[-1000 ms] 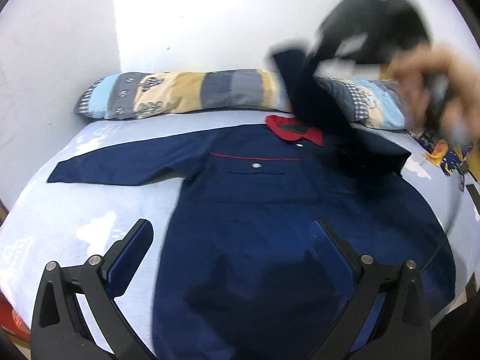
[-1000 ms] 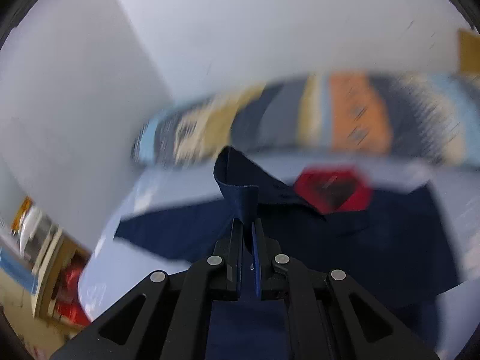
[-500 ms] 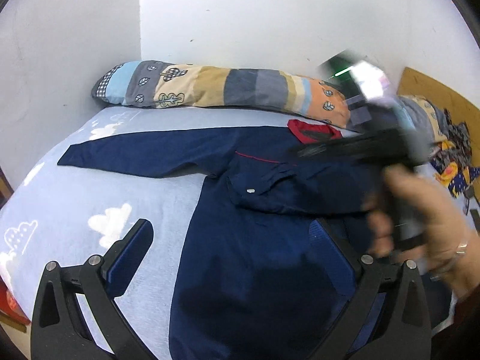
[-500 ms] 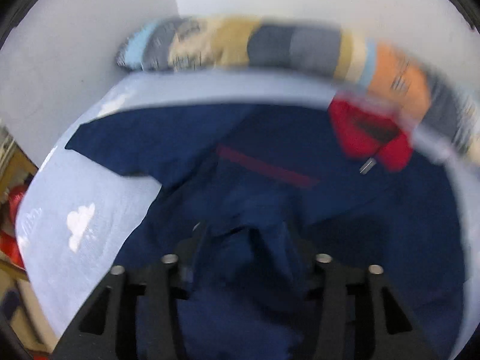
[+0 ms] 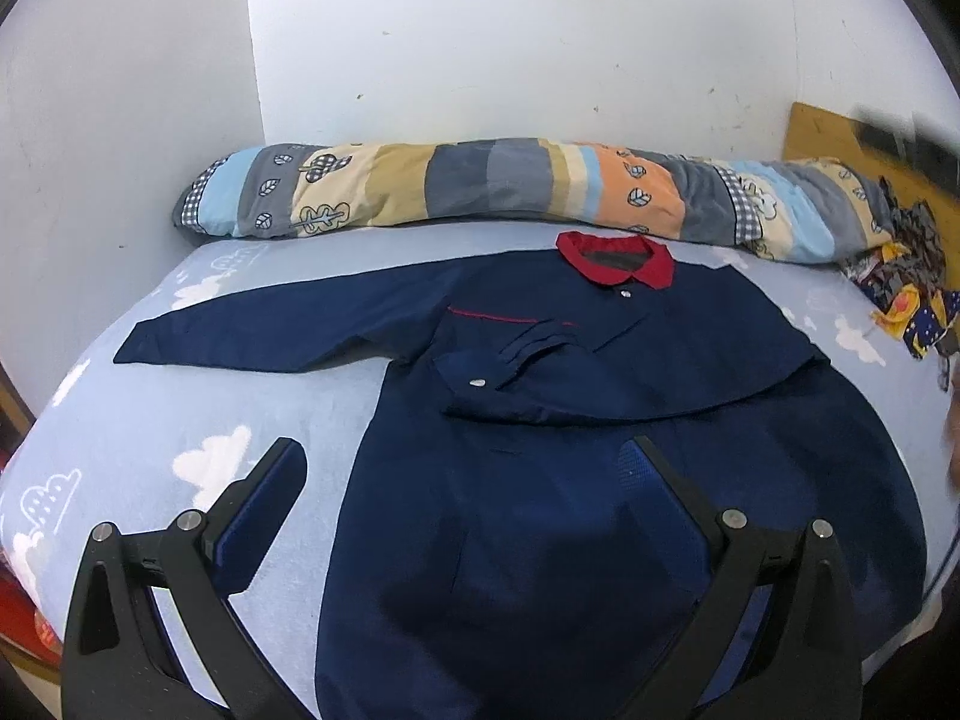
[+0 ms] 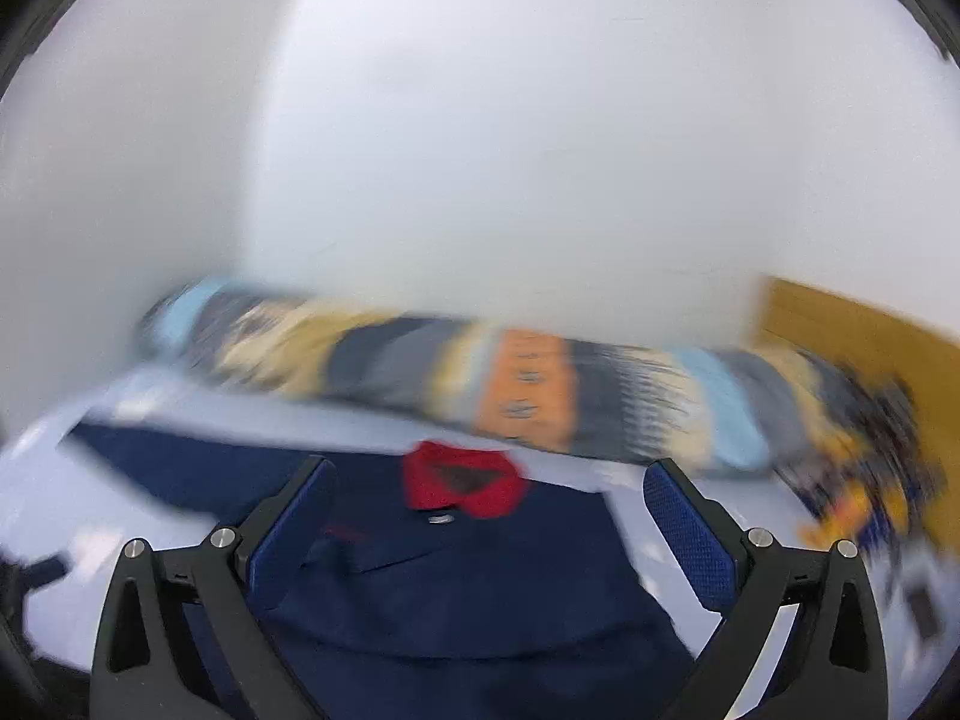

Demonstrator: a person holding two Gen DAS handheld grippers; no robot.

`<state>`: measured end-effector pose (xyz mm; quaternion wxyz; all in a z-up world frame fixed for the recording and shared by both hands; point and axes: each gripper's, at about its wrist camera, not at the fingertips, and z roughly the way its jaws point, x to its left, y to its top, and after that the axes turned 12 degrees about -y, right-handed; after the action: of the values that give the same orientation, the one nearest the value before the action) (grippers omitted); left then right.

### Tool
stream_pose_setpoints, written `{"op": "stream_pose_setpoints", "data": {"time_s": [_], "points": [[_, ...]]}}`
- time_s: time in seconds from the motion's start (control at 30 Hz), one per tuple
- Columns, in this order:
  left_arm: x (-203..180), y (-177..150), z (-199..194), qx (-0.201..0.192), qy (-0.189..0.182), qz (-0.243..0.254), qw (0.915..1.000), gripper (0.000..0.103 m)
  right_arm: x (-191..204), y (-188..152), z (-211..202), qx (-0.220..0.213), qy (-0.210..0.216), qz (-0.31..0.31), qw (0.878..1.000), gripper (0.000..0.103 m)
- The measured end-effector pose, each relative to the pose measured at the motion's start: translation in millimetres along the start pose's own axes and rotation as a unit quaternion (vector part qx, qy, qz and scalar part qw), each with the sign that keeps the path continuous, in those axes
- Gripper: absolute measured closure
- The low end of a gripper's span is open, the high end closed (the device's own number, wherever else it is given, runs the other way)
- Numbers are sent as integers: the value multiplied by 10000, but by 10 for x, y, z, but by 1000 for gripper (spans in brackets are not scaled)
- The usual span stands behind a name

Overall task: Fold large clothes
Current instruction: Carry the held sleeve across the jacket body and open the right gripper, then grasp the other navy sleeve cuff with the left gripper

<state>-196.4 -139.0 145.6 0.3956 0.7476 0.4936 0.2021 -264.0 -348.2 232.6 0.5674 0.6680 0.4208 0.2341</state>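
A navy long-sleeved shirt with a red collar lies flat on the light blue bed sheet. Its right sleeve is folded across the chest; its left sleeve stretches out to the left. My left gripper is open and empty above the shirt's lower half. My right gripper is open and empty, held above the shirt near the collar; that view is blurred.
A long patchwork bolster lies along the white wall behind the shirt. A heap of patterned cloth sits at the right, by a wooden board. The bed's edge runs at the lower left.
My right gripper carried the right sleeve across the chest, let it go and opened. It has since pulled back up and away to the right. My left gripper stayed open in place.
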Motion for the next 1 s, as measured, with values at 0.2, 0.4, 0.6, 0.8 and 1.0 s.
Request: {"op": "stream_pose_setpoints", "data": {"time_s": [0.2,0.4,0.6,0.8,1.0], "points": [[-1,5,71,101,51,-44,9999,0,-244,-524,577,1329,-768,102,9881,12],[-9,12,153,209,5,-151,9997,0,-195,-994,1109,3103,-859,-350,9461,12],[51,2,209,304,32,-249,9992,0,-152,-1255,1203,3724,-141,-119,9279,20],[382,45,225,392,103,-780,9961,0,16,-1129,1079,3429,-120,-196,9391,18],[1372,166,54,39,202,-2228,9746,0,-61,-1108,1215,3581,39,-32,9337,18]]}}
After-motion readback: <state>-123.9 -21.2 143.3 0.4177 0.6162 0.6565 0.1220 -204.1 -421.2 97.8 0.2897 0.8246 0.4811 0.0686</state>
